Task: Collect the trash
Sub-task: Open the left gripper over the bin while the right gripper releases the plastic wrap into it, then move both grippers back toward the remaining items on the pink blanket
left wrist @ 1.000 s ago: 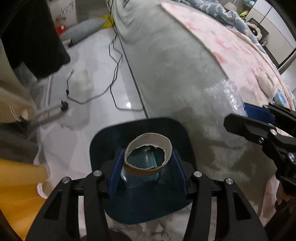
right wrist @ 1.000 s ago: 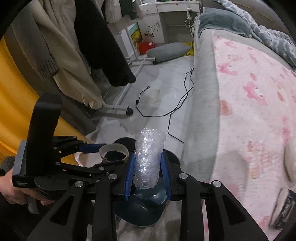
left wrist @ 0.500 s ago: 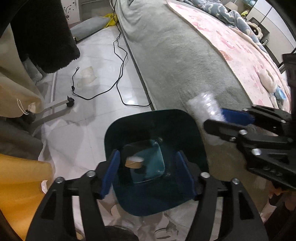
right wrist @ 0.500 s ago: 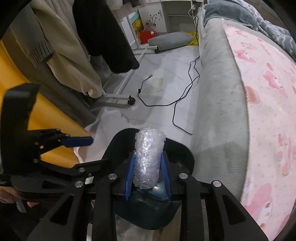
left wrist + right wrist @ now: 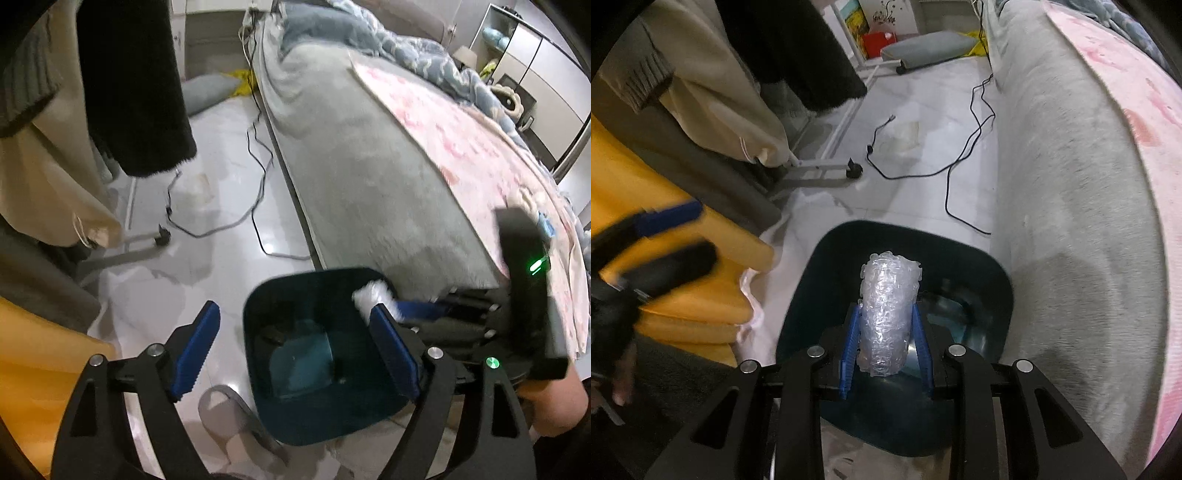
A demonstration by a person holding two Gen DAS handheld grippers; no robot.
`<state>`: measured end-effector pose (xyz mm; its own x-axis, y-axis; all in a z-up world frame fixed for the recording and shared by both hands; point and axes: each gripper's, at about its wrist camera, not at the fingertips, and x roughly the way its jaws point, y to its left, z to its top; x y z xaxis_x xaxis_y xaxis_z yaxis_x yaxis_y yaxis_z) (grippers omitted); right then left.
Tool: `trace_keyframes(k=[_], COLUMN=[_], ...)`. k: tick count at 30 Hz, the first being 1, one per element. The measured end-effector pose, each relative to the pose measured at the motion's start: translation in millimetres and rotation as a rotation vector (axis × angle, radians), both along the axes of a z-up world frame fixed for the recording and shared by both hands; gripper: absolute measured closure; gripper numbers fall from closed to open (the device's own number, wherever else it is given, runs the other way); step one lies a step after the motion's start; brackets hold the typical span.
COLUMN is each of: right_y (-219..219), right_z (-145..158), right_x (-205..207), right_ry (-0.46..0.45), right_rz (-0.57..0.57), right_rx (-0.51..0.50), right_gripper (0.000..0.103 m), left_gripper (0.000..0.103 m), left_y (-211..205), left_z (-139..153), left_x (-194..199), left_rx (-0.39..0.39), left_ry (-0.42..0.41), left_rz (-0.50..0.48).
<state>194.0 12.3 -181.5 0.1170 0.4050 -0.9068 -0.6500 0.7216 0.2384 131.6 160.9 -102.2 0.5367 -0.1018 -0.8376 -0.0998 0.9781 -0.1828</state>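
Here the right gripper (image 5: pixel 886 350) is clamped on a roll of bubble wrap (image 5: pixel 888 314), both blue pads pressed to its sides, the roll standing up out of the jaws directly over the mouth of the dark teal waste bin (image 5: pixel 1004 280). The left gripper (image 5: pixel 295 347) holds nothing; its jaws have just been opening and stand wide, one pad at 9 o'clock outside the bin's rim, the other at 3 o'clock over it. In the left wrist view the bubble wrap shows as a white blur at 2 o'clock of the bin opening. Risks, as judged: the roll is light and springy, so on release it may cling to a ribbed pad, or bounce off the rim and land on the tiled floor (image 5: pixel 923 177) toward the grey-covered bed (image 5: pixel 1071 184). The two grippers sit close; a hasty move could knock them together or tip the bin. The black cable (image 5: pixel 960 162) at 12 o'clock lies well apart.
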Motion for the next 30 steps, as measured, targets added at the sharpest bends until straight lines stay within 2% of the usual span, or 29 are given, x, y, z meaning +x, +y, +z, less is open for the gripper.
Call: trace_keyframes(k=[6,9,14,16,18,20,24,27,30], right_y=[13.9,17.6,16.6,14.5,10.7,8.8,2.9,-5.4,-17.1], right_z=[-28.3,-38.8,-43.9,-42.8,-36.9,-29.3,-7.6,15.8,39.0], right_x=[-6.6,-11.6,-15.6,-16.0,-17.4,-19.7,-24.5,-28.4,-32.6], right_ry=[0.025,0.035,0.036,0.037,0.038,0.027,-0.005,-0.059,-0.127], right_rz=[0.03,0.045,0.059,0.059,0.054,0.055,0.064,0.073,0.072], right_rx=[-0.068,-0.092,-0.111,-0.107,-0.088,-0.073,-0.025,0.017,0.048], right_gripper=[0.074,0.073,0.072,0.069,0.055,0.055,0.052,0.044,0.042], left_gripper=[0.017,0.017,0.017,0.017,0.017,0.017,0.017,0.017,0.017], left_y=[-0.2,-0.2,-3.9,-3.7,-5.0,-9.0,-17.0,-29.1,-43.8], left_z=[23.1,33.4,52.3,61.2,68.4,73.2,81.7,90.4,96.8], left_x=[-3.4,-5.7,-8.8,-9.3,-9.2,-8.3,-6.1,-5.0,-0.7], left_rx=[0.033,0.022,0.05,0.064,0.082,0.112,0.108,0.133,0.144], left_ry=[-0.096,-0.141,-0.224,-0.261,-0.289,-0.309,-0.336,-0.375,-0.398], left_rz=[0.0,-0.007,-0.011,-0.003,0.011,0.025,0.032,0.038,0.024])
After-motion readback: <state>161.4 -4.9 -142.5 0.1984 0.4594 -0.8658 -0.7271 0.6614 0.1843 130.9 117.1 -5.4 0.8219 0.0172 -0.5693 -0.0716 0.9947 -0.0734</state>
